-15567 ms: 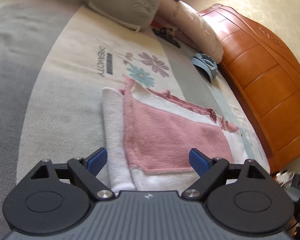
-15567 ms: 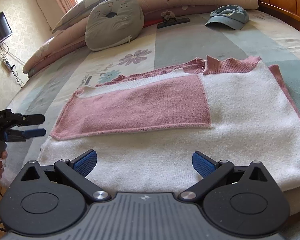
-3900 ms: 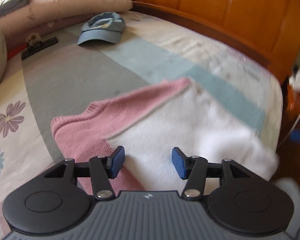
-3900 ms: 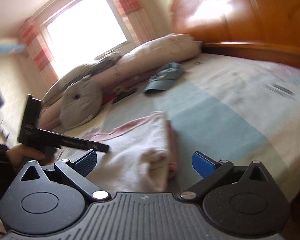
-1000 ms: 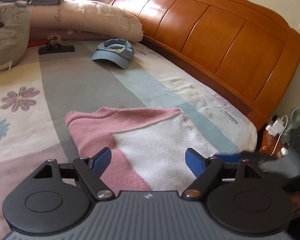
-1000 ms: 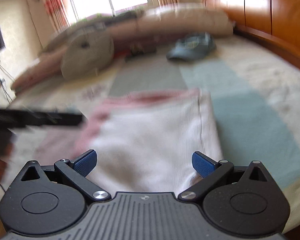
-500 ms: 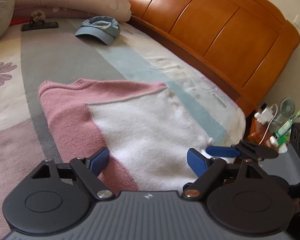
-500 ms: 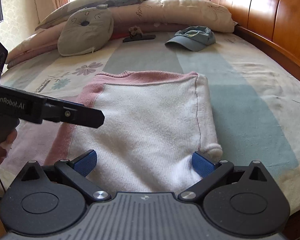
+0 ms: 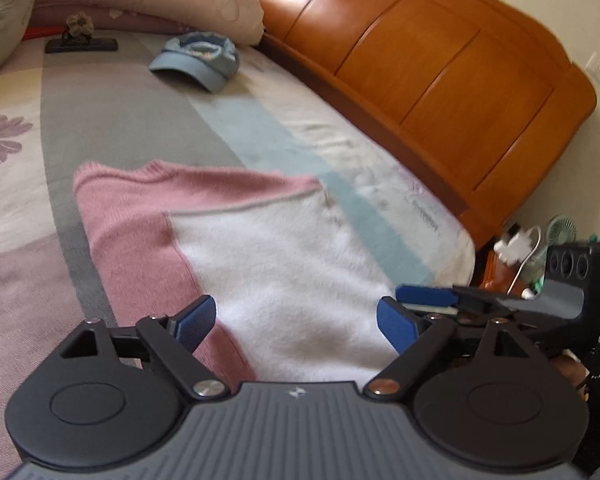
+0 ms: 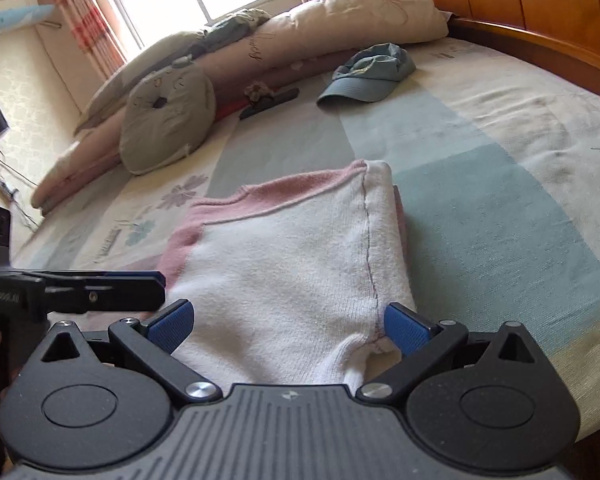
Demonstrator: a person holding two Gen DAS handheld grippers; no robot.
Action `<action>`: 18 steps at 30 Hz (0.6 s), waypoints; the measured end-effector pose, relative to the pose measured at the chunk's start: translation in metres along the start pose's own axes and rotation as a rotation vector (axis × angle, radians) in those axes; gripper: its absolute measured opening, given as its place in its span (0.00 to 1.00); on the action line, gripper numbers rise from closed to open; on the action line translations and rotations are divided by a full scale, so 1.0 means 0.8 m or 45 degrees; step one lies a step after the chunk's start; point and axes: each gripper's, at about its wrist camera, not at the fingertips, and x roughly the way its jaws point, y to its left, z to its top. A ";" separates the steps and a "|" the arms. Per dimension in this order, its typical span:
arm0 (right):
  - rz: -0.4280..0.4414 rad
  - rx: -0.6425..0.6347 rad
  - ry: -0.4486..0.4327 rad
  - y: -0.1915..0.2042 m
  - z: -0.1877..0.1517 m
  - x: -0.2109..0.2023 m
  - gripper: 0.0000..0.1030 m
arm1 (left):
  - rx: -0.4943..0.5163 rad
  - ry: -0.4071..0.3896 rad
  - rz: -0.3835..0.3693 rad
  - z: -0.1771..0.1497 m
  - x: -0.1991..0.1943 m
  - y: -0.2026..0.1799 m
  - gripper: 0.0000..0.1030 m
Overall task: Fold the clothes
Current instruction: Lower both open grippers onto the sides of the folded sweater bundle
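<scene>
Bed (image 10: pixel 500 208) with patchwork floral sheet. Folded pink-and-white sweater (image 10: pixel 292 264) lies flat near the front edge. Blue cap (image 10: pixel 368 72) far right; grey round cushion (image 10: pixel 164 116) far left; long pillows (image 10: pixel 340 28) along far side

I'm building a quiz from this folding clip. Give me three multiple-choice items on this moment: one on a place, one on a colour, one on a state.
1. Where does the cap lie?
A. on the bed, beyond the sweater
B. on the sweater
C. on the floor

2. What colours is the sweater?
A. blue and grey
B. pink and white
C. all black

3. How does the sweater lie?
A. spread out flat with sleeves wide
B. hanging from a claw
C. folded into a compact block

Answers:
1 A: it sits on the bedspread near the pillows.
2 B: pink along two edges, white in the middle.
3 C: doubled layers show along its right edge, with both claws off it.
</scene>
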 end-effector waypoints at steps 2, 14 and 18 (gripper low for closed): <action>0.049 0.051 -0.019 -0.013 0.005 -0.012 1.00 | -0.017 -0.022 0.042 0.005 -0.007 0.004 0.85; 0.226 0.417 0.182 -0.130 0.043 0.041 1.00 | -0.225 0.003 0.156 -0.012 -0.001 0.036 0.85; 0.282 0.456 0.241 -0.137 0.038 0.066 1.00 | -0.229 0.020 0.174 -0.013 0.004 0.038 0.85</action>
